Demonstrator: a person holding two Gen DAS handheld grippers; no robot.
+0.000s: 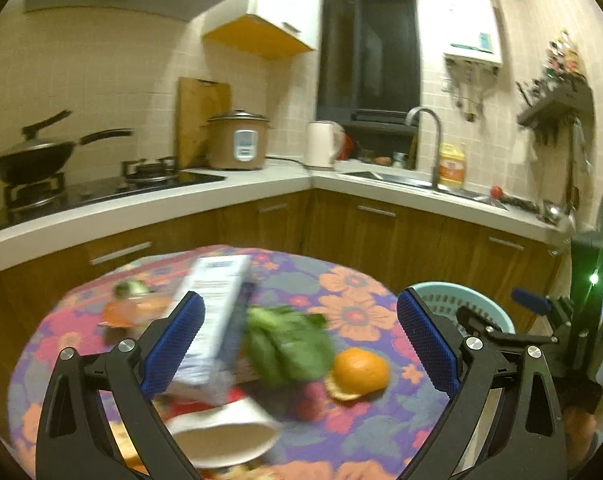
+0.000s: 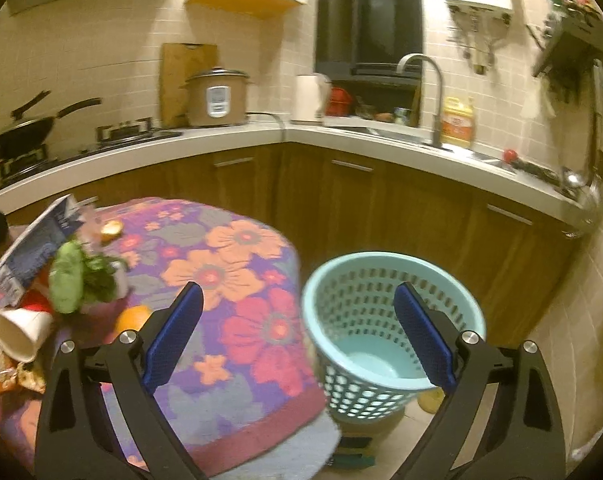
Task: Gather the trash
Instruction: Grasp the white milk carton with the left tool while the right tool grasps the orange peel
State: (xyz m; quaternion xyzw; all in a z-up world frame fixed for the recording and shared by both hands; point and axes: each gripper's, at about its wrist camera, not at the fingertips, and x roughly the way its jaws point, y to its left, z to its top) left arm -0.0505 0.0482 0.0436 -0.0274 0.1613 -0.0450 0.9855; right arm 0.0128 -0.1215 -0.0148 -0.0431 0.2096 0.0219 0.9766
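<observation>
Trash lies on a round table with a flowered cloth (image 1: pixel 353 312): a white and blue carton (image 1: pixel 213 320), green leaves (image 1: pixel 289 344), an orange peel (image 1: pixel 359 372), a paper cup (image 1: pixel 225 436) on its side and a second peel (image 1: pixel 129 308) at the far left. My left gripper (image 1: pixel 299 344) is open above the pile, with the carton next to its left finger. My right gripper (image 2: pixel 297 340) is open and empty over the table's right edge, beside a light blue basket (image 2: pixel 381 364). The carton (image 2: pixel 37 248), leaves (image 2: pixel 81 280) and cup (image 2: pixel 17 334) show at the left of the right wrist view.
The basket (image 1: pixel 461 300) stands on the floor to the right of the table. Wooden cabinets and a white counter (image 2: pixel 221 144) with a stove, a rice cooker (image 1: pixel 237 140), a kettle and a sink wrap behind the table. The other gripper's body (image 1: pixel 581 320) shows at the right edge.
</observation>
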